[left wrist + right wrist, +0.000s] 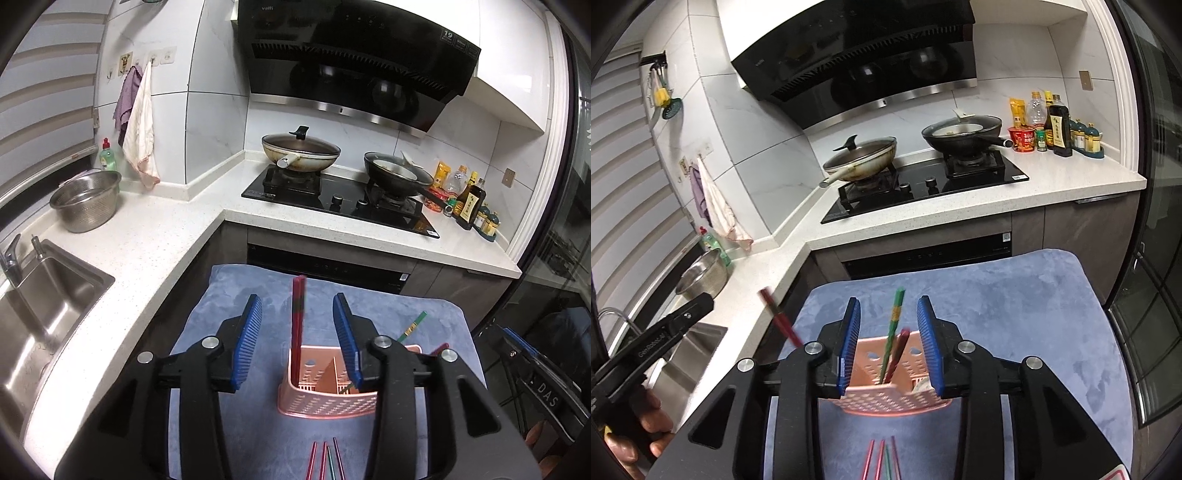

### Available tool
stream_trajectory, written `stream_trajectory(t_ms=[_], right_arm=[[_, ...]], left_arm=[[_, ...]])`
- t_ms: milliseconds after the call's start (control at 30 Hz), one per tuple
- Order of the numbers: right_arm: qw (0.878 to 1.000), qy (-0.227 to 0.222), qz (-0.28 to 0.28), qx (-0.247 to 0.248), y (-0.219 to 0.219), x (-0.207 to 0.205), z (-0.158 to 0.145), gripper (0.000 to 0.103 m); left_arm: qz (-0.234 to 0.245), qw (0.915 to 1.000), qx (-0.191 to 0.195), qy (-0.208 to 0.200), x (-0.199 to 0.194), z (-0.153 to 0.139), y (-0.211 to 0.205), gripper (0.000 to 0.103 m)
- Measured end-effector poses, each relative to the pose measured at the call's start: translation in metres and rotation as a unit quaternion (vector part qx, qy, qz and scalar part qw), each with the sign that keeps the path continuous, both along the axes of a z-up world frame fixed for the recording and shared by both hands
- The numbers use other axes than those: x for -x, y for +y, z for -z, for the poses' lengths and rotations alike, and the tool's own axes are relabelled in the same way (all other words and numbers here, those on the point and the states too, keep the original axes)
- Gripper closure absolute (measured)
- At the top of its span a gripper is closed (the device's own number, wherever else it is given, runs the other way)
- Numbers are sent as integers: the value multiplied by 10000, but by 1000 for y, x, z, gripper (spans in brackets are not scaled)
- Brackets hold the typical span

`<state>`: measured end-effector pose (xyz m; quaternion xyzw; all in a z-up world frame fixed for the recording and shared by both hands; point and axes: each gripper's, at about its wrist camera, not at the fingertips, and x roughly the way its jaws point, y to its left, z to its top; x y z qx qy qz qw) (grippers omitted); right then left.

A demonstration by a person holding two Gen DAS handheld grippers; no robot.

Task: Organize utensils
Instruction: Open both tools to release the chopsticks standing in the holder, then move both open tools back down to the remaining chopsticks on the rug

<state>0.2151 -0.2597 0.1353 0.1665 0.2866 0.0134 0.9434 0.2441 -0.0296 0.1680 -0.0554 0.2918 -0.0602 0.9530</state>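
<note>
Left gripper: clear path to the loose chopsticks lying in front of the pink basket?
Probably yes. The loose chopsticks lie bare on the blue towel, nothing over them; the left gripper is open, above the pink basket.

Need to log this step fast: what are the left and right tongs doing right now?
Left tongs: open, pads clear of the red chopsticks standing in the pink basket.
Right tongs: open, pads clear of the green chopstick.

a home kitchen: gas hob (340,201), range hood (354,59), sink (44,295).
</note>
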Motion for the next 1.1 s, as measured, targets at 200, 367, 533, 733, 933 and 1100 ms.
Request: stream_trajectory(t_ms=[200,367,533,733,933,1100], right_arm=[[9999,-40,-106,22,7,34,0,65],[9998,91,-136,90,12,70,19,65],[9988,365,-187,253,19,105,48,65],[9967,665,-274,377,28,140,79,65],[9909,1058,-466,691,48,171,128,65],[9826,1433,-600,1016,65,188,175,65]], left_arm=[[25,10000,-51,-46,31,3,6,55],[24,9998,-190,32,59,22,9,50],[52,9993,-272,264,87,50,13,50],[98,9976,-297,620,117,85,17,50],[86,9938,-422,1028,150,130,22,49],[101,9882,-546,1427,170,170,23,49]])
